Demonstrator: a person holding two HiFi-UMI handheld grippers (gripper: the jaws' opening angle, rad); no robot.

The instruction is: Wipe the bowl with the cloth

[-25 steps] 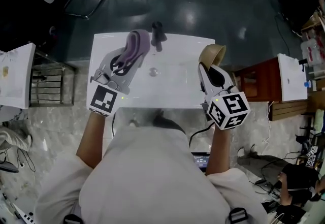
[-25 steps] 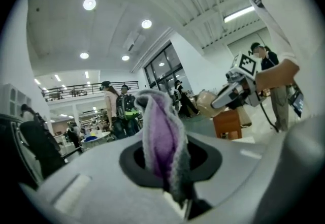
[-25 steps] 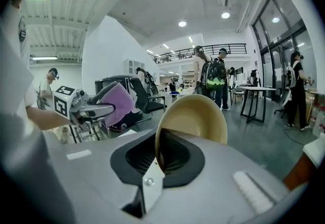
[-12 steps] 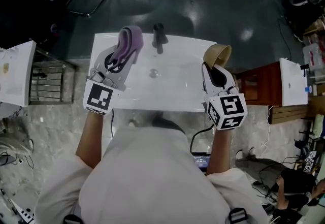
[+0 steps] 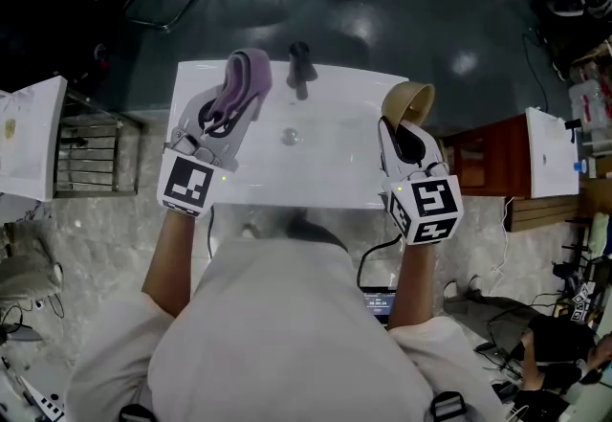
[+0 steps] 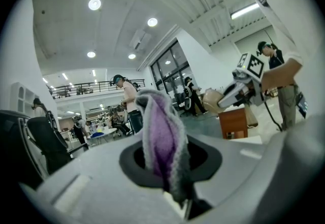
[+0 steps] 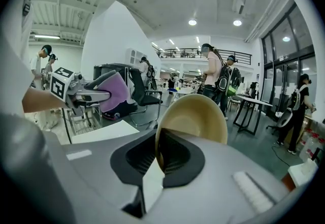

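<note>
My left gripper (image 5: 232,101) is shut on a purple and grey cloth (image 5: 245,77), held up over the left part of the white sink (image 5: 325,162). In the left gripper view the cloth (image 6: 161,139) stands folded between the jaws. My right gripper (image 5: 399,131) is shut on the rim of a tan bowl (image 5: 405,102), raised at the sink's right end. In the right gripper view the bowl (image 7: 195,119) stands on edge, its hollow facing left toward the other gripper (image 7: 96,95). The two grippers are well apart.
A dark faucet (image 5: 300,68) stands at the sink's back edge, with the drain (image 5: 289,135) in the basin's middle. A wooden cabinet (image 5: 478,157) sits to the right, white tables (image 5: 31,138) to the left and right (image 5: 552,150). People and chairs fill the room beyond.
Over the last second both grippers shifted slightly outward, the left one with the cloth moving left. In the last half second almost nothing moved.
</note>
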